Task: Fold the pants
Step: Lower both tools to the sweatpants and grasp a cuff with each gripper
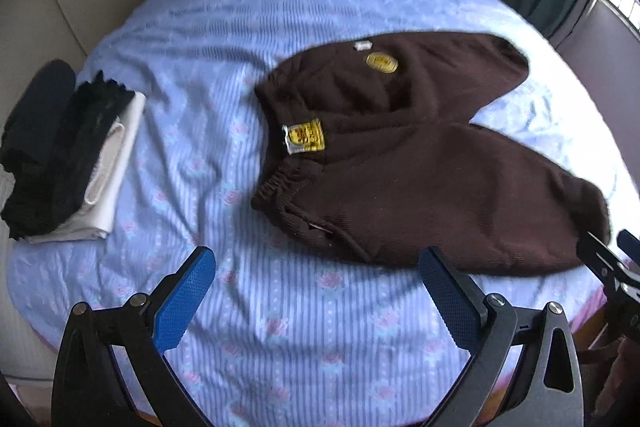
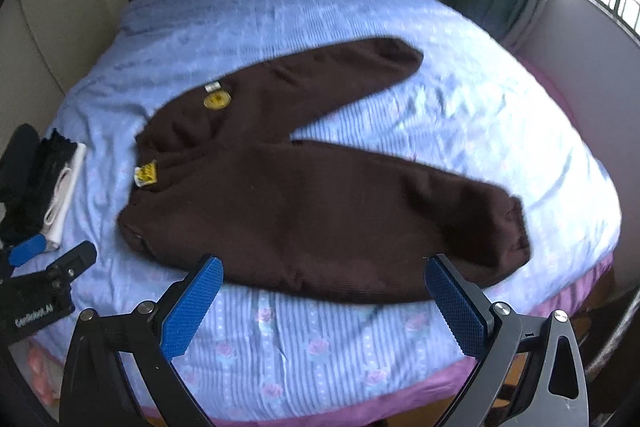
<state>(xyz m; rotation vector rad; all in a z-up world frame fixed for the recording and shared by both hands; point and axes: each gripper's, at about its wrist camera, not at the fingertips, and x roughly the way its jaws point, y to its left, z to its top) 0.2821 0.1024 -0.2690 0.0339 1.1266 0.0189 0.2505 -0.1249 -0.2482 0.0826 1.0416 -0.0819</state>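
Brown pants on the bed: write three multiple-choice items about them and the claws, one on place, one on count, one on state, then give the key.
1. Where does the stack of folded clothes lie relative to the brown pants?
A. beyond the waistband end
B. on top of the legs
C. beyond the cuffs

2. How many yellow labels show on the pants?
A. one
B. two
C. four

3. How do the left claw and right claw stand?
A. both open, empty
B. both shut on a leg
C. one open, one shut

Key: 1 A, the stack sits apart on the sheet past the waistband. 2 B, an oval patch and a waistband tag. 3 A, blue pads are spread wide with only bedsheet between.
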